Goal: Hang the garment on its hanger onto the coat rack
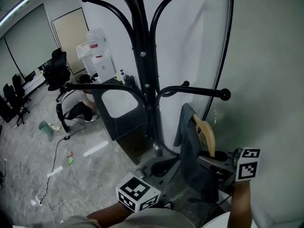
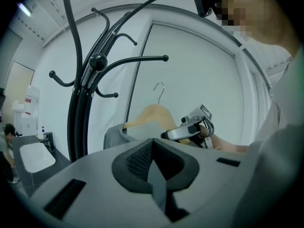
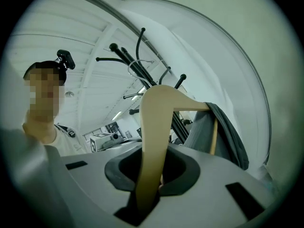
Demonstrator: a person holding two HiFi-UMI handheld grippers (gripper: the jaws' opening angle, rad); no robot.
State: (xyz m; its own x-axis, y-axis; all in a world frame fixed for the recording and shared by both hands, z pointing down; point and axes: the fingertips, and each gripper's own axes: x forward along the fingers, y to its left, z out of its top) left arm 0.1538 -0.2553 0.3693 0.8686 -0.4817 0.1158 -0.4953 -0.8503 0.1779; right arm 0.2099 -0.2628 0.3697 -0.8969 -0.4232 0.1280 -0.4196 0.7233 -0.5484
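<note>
In the head view the right tongs (image 1: 207, 159) hold the wooden hanger (image 1: 205, 132) low beside the coat rack (image 1: 146, 70). The grey garment (image 1: 190, 151) is draped on the hanger, well below the nearest peg (image 1: 199, 92). The lift from here is long, and swinging cloth could snag the peg's ball end or nudge the rack. In the left gripper view the left tongs (image 2: 153, 167) are closed on nothing. That leaves them free but not steadying anything, and the thin wire hook (image 2: 160, 90) sits under the peg, small enough to miss it. In the right gripper view the tongs clamp one sloping arm of the hanger, with the garment bunched on the far arm. Gripped off-centre like that, the hanger may pivot between the pads. If it tilts, the cloth will likely slide off before the hook lands.
</note>
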